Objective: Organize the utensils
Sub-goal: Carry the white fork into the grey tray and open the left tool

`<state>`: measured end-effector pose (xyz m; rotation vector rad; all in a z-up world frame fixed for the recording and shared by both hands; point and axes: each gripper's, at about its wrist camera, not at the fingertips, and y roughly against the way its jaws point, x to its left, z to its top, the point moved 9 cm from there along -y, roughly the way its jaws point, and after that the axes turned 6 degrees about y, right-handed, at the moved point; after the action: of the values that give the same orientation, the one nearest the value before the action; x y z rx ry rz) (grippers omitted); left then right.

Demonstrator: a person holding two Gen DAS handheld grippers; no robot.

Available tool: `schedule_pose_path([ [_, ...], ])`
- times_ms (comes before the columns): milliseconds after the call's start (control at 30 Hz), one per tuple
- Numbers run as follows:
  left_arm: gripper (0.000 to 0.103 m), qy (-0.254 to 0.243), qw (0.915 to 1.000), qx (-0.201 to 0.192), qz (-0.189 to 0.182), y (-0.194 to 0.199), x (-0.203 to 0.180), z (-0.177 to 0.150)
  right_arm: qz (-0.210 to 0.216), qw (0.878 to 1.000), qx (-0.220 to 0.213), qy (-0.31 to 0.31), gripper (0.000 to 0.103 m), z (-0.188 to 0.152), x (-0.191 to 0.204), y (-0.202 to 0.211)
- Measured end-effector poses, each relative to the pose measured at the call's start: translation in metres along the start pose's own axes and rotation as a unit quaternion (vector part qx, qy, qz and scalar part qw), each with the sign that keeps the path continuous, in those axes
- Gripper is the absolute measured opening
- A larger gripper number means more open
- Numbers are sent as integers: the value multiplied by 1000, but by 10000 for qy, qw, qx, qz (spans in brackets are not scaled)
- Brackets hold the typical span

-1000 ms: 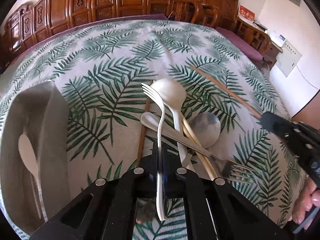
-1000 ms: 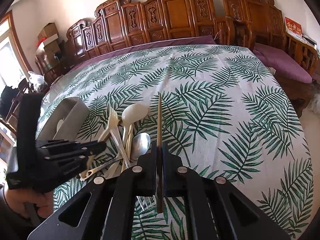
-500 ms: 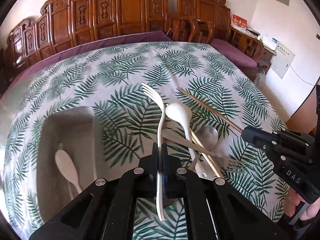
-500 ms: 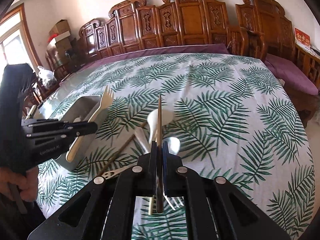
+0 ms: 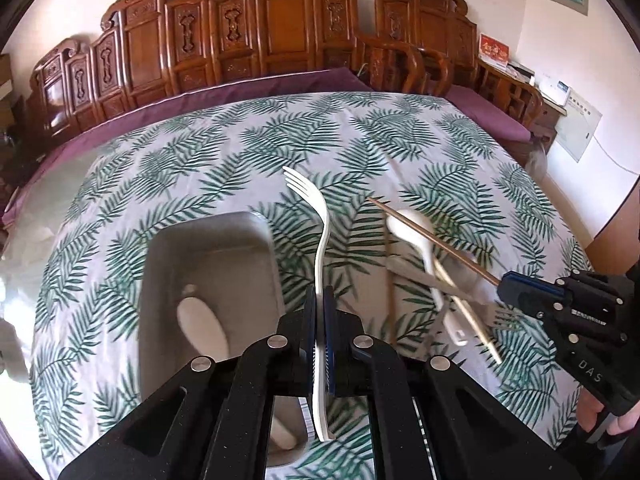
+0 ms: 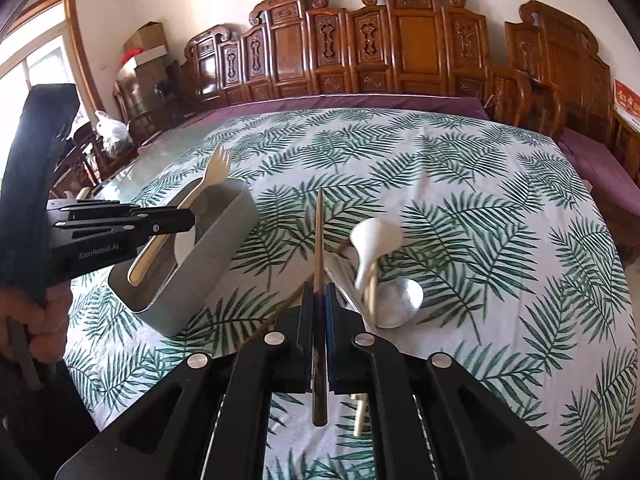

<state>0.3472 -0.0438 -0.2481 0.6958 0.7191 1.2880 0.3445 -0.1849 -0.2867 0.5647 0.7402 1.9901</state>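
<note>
My left gripper [image 5: 319,312] is shut on a white plastic fork [image 5: 320,224], tines pointing away, held in the air at the right edge of the grey bin [image 5: 264,232]. A white spoon [image 5: 202,328] lies inside that bin. My right gripper [image 6: 319,300] is shut on a brown chopstick [image 6: 318,236] that points forward above the table. In the right wrist view the left gripper [image 6: 188,216] holds the fork [image 6: 216,172] over the bin [image 6: 224,248]. A pile remains on the cloth: a white spoon [image 6: 372,244], a metal spoon [image 6: 400,304], pale chopsticks [image 5: 464,304] and a metal fork [image 5: 500,316].
The table wears a leaf-print cloth [image 6: 460,184] over a purple one. Carved wooden chairs [image 6: 400,44] line the far side. A hand [image 6: 36,320] grips the left tool at the near left edge. Boxes and a window stand at the far left.
Both grippers have risen off the pile and moved left. The fork now hangs by the bin's edge instead of over the pile. The chopstick has come up with the right gripper.
</note>
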Motion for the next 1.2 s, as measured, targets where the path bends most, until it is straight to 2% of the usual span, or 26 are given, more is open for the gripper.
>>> schedule_pose_path([
  [233,3,1,9998,14,202,1,31,-8,82,9999,0,140,6,2,16,-2],
  [500,3,240,9991,142,331,-12,62,-22,126,9997,24,225,6,3,27,-5],
  [800,3,491,9977,352,303,-28,79,-36,147,9995,23,280,6,3,33,-5],
  [1200,3,552,9964,547,350,-44,85,-41,168,9993,37,341,6,5,42,-8],
])
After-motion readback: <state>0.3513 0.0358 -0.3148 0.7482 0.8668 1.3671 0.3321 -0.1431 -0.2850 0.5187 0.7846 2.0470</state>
